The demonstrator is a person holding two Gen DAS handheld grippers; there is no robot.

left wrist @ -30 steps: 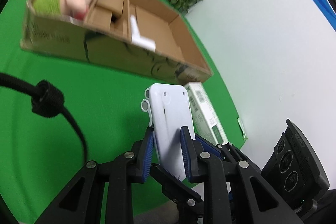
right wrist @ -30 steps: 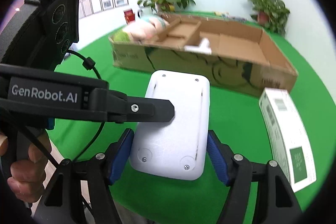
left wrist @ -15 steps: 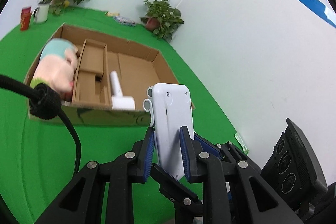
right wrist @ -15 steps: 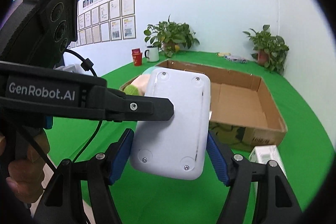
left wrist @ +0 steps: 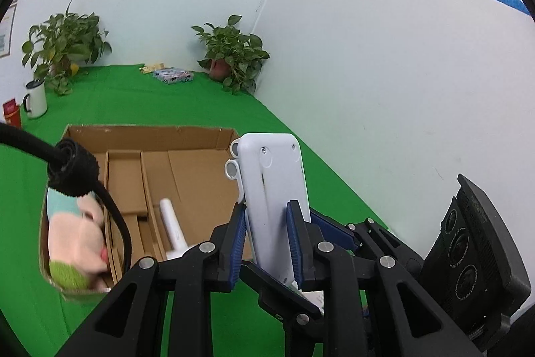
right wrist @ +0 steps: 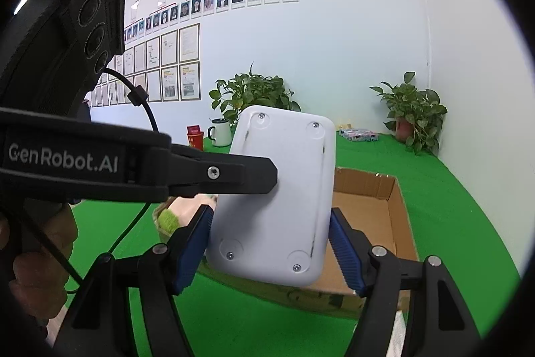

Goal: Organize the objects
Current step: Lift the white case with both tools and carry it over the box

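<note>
Both grippers are clamping the same white plastic device (left wrist: 272, 196), held in the air above the green table (left wrist: 150, 104). In the left wrist view the left gripper (left wrist: 267, 243) is pinching the device across its thin edges, its blue pads (left wrist: 238, 243) pressing on both sides, so the casing is standing upright in the centre of the frame. The right wrist view is showing the device (right wrist: 277, 199) face-on at centre frame, its broad screwed back towards the camera, with the right gripper (right wrist: 271, 250) gripping it across the width. There the left gripper (right wrist: 240, 176) is reaching in from the left edge, and the person's left hand (right wrist: 36, 263) is showing at lower left.

Only the left wrist view is looking down into the cardboard box (left wrist: 150, 136) at left centre: inner cardboard dividers, a pink and green plush toy (left wrist: 75, 243) in the lower left compartment, and a white tube-shaped item (left wrist: 172, 223) lying beside the dividers. In the right wrist view the box (right wrist: 384, 216) is sitting mostly behind the device, and just a scrap of the plush (right wrist: 177, 213) is peeking out.

A white mug (left wrist: 35, 97), a red cup (left wrist: 11, 114) and two potted plants (left wrist: 234, 56) are standing at the table's far edge. The right wrist view alone is showing the wall of framed papers (right wrist: 167, 66) and portrait photos at upper left.
</note>
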